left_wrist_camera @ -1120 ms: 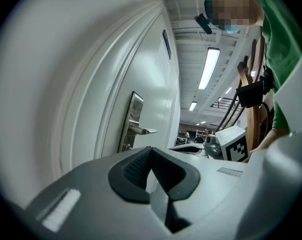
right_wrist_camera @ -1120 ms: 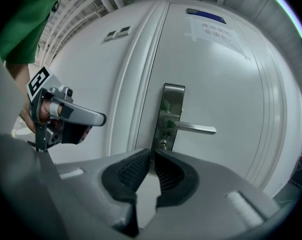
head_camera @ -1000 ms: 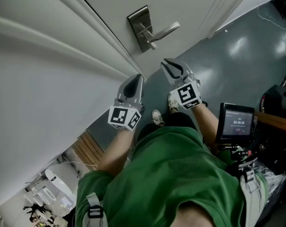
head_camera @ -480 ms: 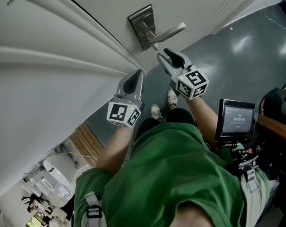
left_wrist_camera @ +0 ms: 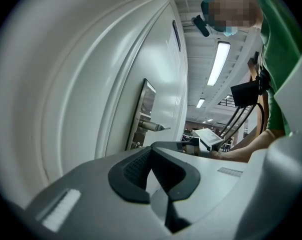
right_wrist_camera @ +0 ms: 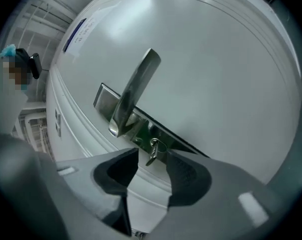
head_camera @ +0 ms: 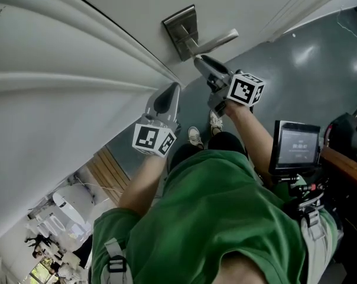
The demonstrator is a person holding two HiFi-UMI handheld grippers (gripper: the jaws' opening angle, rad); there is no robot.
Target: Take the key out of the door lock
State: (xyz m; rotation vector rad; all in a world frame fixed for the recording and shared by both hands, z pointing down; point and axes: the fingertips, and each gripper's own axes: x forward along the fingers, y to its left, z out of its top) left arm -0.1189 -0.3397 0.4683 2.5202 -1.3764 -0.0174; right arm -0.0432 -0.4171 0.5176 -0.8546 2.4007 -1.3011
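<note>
Now right gripper (right_wrist_camera: 152, 161) fingers opening wide, key (right_wrist_camera: 153, 149) between, ungripped; left gripper (left_wrist_camera: 150, 155) fingers closed, empty

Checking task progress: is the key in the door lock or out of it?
In. The key sits in the lock plate under the lever, between the right gripper's opening jaws, not yet gripped.
</note>
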